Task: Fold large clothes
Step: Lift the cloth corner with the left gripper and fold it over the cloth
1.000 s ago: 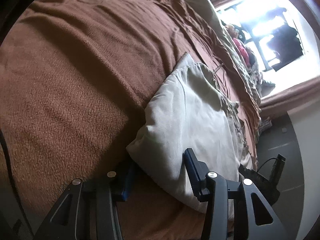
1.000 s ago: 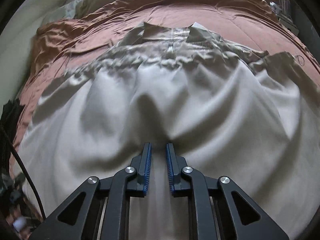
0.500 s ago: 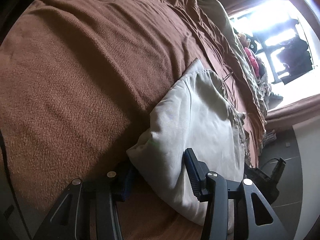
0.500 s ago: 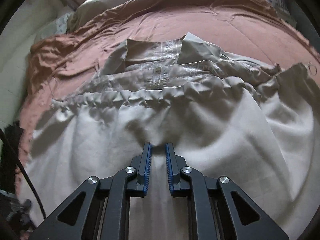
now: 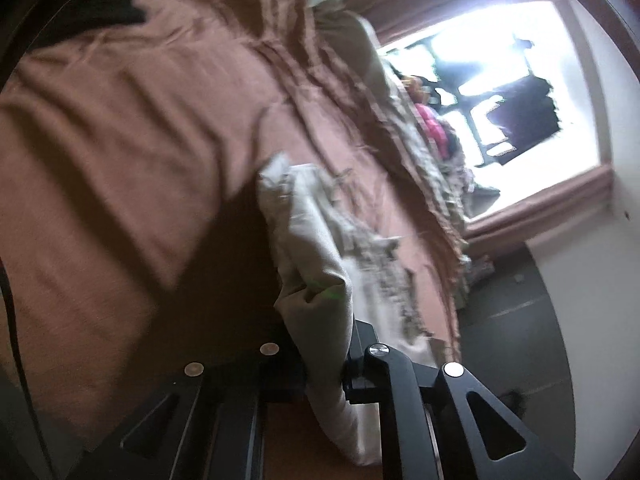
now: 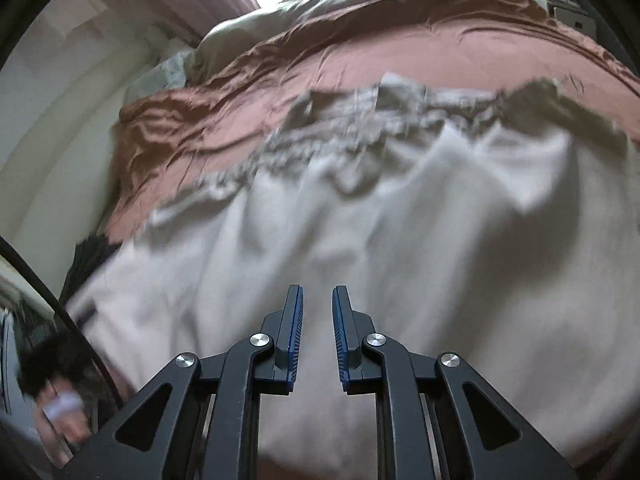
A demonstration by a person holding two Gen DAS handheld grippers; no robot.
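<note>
A large cream garment (image 6: 400,248) with a gathered waist and collar lies on a brown bedspread (image 6: 320,64). In the left wrist view my left gripper (image 5: 324,360) is shut on a lifted fold of the garment (image 5: 316,264), which hangs bunched between its jaws above the bedspread (image 5: 120,140). In the right wrist view my right gripper (image 6: 316,320) hovers over the garment's lower part. Its jaws stand a narrow gap apart, with only the cloth beneath showing in the gap. Both views are blurred.
A bright window (image 5: 500,92) with brown curtains is beyond the bed. Crumpled bedding and pink items (image 5: 432,128) lie along the far side. Dark floor (image 5: 512,320) shows past the bed edge. A black cable (image 6: 60,300) and a hand (image 6: 60,412) are at lower left.
My left gripper closed on the garment's edge and lifted it, bunching the cloth. My right gripper's jaws stand slightly wider, and the view tilted up toward the window.
</note>
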